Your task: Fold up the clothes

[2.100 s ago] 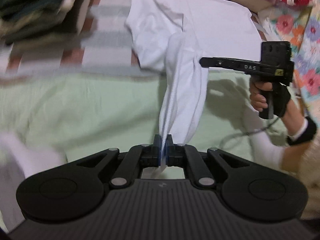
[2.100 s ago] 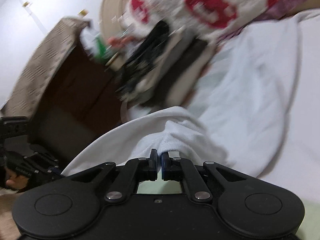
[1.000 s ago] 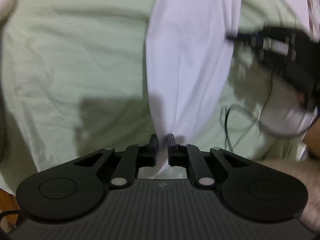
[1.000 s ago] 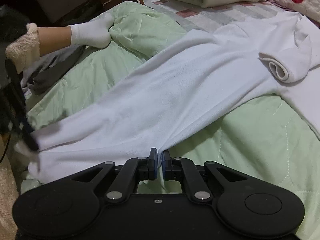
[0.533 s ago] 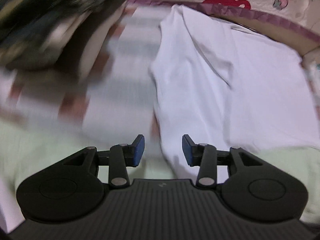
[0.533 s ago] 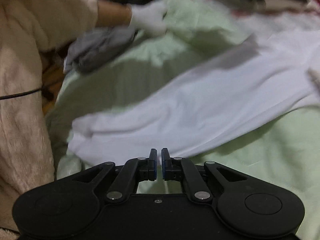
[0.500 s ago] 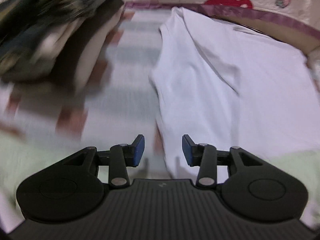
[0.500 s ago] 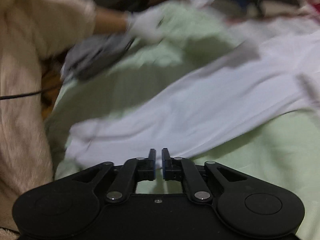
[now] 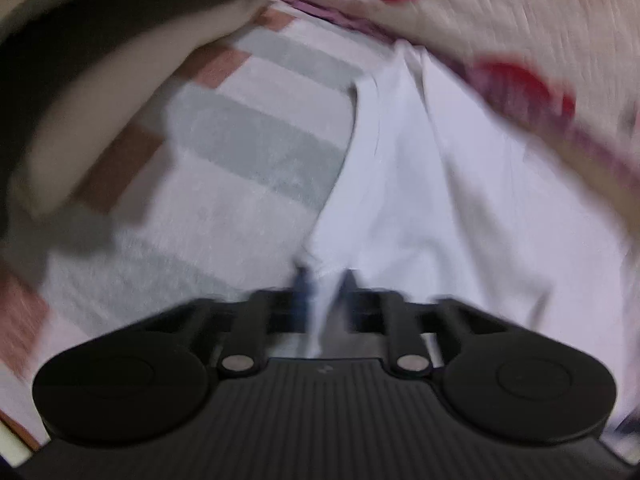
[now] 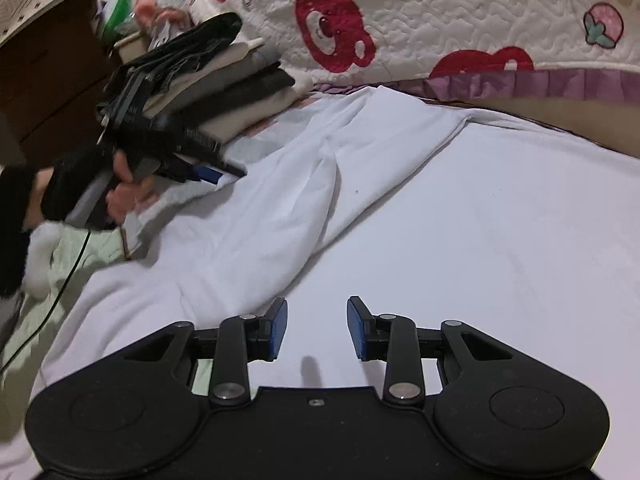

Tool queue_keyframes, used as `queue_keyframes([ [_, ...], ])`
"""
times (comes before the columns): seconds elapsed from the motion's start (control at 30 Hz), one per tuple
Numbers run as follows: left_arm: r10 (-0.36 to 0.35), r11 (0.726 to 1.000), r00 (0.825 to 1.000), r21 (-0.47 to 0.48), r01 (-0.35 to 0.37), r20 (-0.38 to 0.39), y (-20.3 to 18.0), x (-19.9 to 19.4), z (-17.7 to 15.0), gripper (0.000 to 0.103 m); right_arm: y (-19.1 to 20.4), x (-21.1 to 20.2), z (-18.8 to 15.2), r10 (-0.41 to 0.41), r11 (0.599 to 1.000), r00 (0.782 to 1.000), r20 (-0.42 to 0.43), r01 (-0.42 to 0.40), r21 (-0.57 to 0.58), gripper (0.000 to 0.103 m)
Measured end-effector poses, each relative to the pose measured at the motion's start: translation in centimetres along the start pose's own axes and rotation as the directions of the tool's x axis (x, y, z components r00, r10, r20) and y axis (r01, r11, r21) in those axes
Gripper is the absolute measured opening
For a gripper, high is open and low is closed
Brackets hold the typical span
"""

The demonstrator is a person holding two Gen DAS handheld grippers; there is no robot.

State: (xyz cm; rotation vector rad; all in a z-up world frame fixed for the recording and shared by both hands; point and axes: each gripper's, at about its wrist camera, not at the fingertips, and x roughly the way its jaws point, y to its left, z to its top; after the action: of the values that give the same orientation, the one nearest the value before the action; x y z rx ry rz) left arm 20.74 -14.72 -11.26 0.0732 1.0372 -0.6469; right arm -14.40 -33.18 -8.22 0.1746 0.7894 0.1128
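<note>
On the bed (image 10: 80, 248) lie a white garment (image 10: 440, 220) and folded clothes (image 10: 224, 80).

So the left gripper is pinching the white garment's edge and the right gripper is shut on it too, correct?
Not quite. The right gripper is open: the right wrist view shows its blue pads spread apart above the white garment, gripping nothing. The left gripper does pinch the garment's edge, as the blurred left wrist view shows.
</note>
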Motion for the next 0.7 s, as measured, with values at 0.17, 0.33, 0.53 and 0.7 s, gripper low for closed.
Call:
queue_keyframes([
  [0.17, 0.151, 0.970, 0.973, 0.166, -0.180, 0.173, -1.6, -2.7, 0.3, 0.006, -3.1, 2.0, 0.6, -0.099, 0.993, 0.994, 0.042, 0.096, 0.069, 0.038],
  [0.33, 0.182, 0.974, 0.971, 0.106, -0.199, 0.156, -0.1, -0.6, -0.4, 0.008, -2.6, 3.0, -0.9, -0.119, 0.992, 0.993, 0.012, 0.118, 0.046, 0.039],
  [0.53, 0.362, 0.908, 0.897, 0.122, -0.401, 0.253, -2.9, -2.5, -1.9, 0.022, -1.5, 3.0, -1.3, -0.145, 0.989, 0.989, 0.012, 0.145, 0.000, 0.043],
  [0.7, 0.191, 0.954, 0.940, 0.172, -0.246, 0.283, -5.6, -5.1, -3.9, 0.048, -1.0, 2.8, -1.6, -0.148, 0.989, 0.989, 0.020, 0.148, 0.007, 0.044],
])
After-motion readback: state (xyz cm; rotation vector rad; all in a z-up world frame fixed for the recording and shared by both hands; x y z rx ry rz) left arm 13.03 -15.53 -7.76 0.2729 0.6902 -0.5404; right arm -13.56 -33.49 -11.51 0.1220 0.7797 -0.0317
